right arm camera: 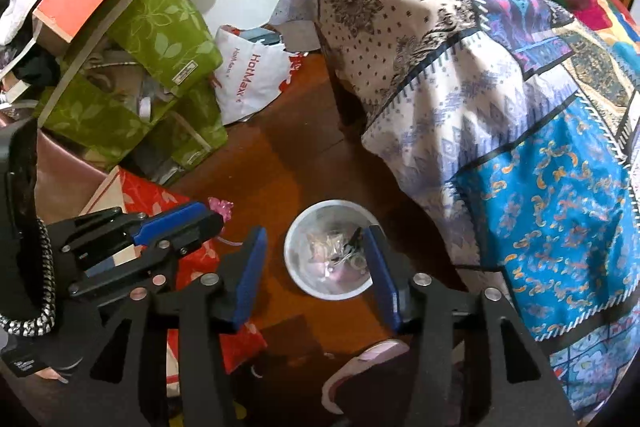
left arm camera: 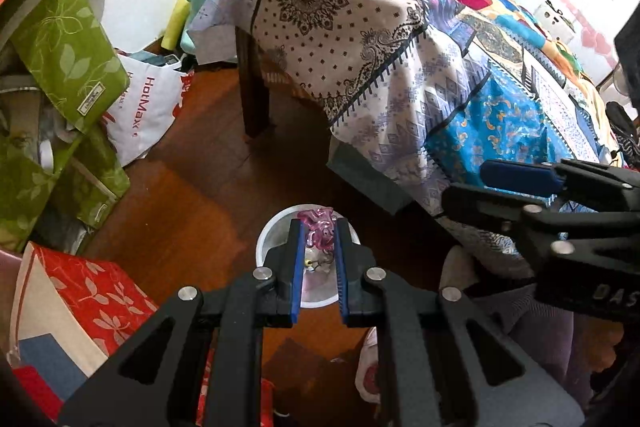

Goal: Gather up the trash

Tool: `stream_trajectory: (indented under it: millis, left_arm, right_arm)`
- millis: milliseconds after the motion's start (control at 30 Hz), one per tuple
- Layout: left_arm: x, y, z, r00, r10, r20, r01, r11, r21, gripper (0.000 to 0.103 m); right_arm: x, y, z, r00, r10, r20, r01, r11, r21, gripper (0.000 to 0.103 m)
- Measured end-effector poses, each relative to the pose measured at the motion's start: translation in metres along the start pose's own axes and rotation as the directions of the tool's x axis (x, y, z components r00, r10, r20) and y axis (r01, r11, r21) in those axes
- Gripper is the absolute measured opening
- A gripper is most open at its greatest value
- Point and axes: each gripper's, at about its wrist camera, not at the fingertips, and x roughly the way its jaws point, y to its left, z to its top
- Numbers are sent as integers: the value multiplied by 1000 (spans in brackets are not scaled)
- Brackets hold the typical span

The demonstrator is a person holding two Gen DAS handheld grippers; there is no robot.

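Left gripper clamping a crumpled pink wrapper between its blue fingers, hovering directly over the white bin on the wooden floor. Right gripper hanging with jaws spread wide and holding nothing, framing the same bin, already holding scraps, beside the patterned bedspread.

white bag: "HotMax" in red | right tool body: "DAS", cut off
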Motion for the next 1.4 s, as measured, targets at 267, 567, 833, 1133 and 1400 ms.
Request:
stream_trajectory:
  millis: [267,567,833,1133,1400]
  left_arm:
    - [19,-8,6,997,56,-56,-56,998,-7,42]
    - [-35,-36,3,999,40,37,-42,998,52,43]
    - [-144,-81,-5,963,-28,270,-19,985,170,43]
    - [-262,-123,-53,840,-219,497,62,948,313,50]
    - [-312,-132,-113,753,-302,585,79,924,375,51]
  right_arm:
    - [-21,-23,-12,999,-23,24,22,999,43,47]
    - [-78,-32,-39,987,-88,134,78,994,79,47]
    - [-167,-20,-78,913,-211,349,177,976,128,47]
    - [-272,9,-143,726,-362,584,246,931,272,47]
    - [-321,44,-208,565,-462,684,258,886,385,47]
